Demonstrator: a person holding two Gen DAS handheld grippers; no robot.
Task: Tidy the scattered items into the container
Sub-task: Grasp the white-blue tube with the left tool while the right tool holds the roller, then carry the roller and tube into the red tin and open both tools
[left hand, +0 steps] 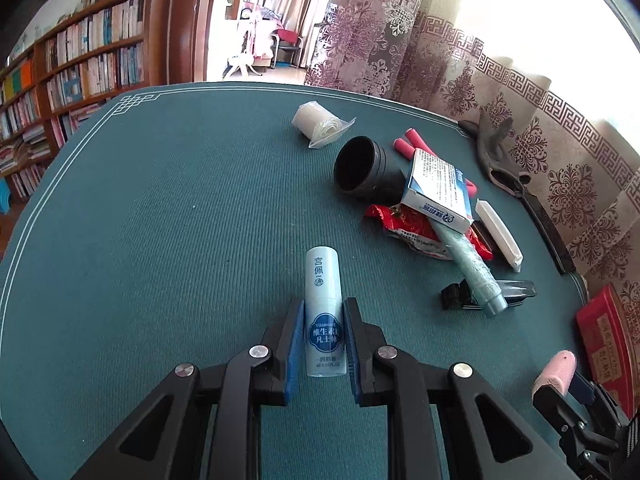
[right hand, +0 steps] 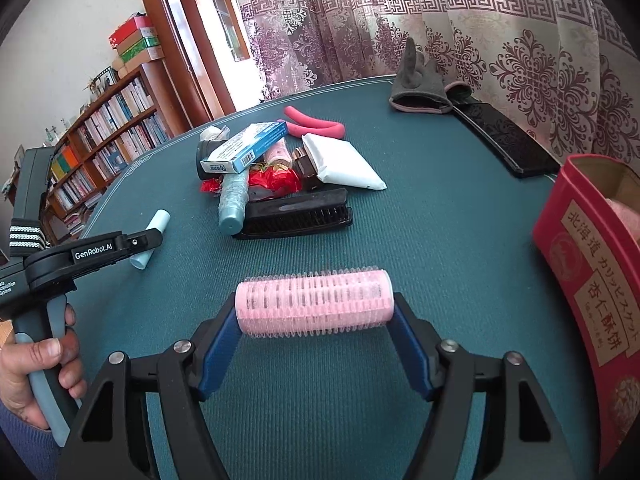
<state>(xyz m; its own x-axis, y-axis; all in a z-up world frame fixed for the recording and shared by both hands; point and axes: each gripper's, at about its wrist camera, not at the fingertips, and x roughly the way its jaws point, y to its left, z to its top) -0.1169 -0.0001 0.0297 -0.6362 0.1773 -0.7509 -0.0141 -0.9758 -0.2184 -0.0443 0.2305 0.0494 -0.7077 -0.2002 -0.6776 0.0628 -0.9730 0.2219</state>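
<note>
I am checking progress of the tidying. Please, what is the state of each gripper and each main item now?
left gripper: shut on the vaseline tube
vaseline tube: gripped
right gripper: shut on the pink hair roller
pink hair roller: held crosswise by its ends
red tin: open
black cup: lying on its side

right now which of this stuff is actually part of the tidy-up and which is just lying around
Part of the job:
- pale blue tube, clamped in the left gripper
- pink hair roller, held end to end by the right gripper
- red tin, the open container
- the pile: blue-and-white box, red packet, black comb

Just there:
- bookshelf
- curtain
</note>
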